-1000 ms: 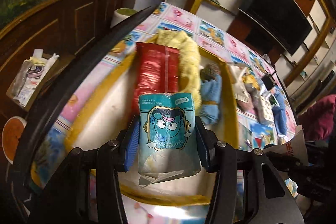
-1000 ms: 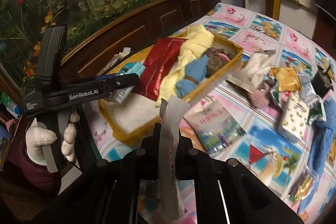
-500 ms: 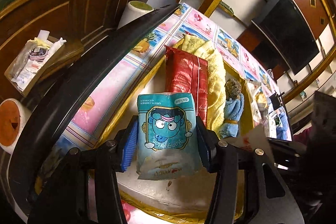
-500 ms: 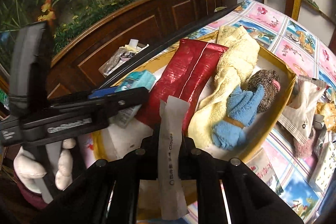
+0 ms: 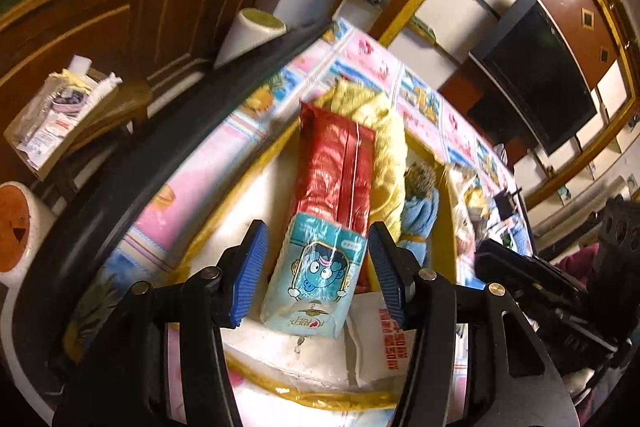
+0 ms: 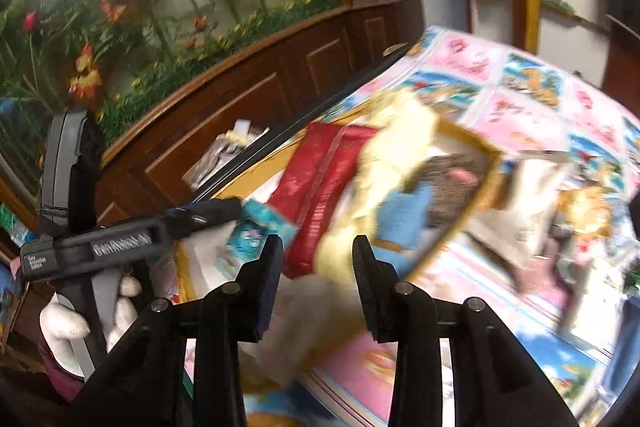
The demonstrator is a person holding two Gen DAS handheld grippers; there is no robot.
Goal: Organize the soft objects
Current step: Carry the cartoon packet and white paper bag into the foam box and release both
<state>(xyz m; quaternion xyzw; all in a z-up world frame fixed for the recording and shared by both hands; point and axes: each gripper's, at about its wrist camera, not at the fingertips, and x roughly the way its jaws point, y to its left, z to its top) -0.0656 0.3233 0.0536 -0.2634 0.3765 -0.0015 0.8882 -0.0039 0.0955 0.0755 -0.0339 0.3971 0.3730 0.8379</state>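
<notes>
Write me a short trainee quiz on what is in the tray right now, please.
1. True or false: the red packet lies inside the yellow-rimmed tray.
2. In the left wrist view, what lies right beside the red packet, on its right? A) yellow towel B) blue cloth C) white roll
3. Which item, printed with a cartoon face, covers the red packet's near end?

Key: 1 true; 2 A; 3 the teal packet.

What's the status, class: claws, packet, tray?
Left claw open around teal packet, pads clear. Right claw just opened, empty. Packet in yellow tray. Nothing blocking.
</notes>
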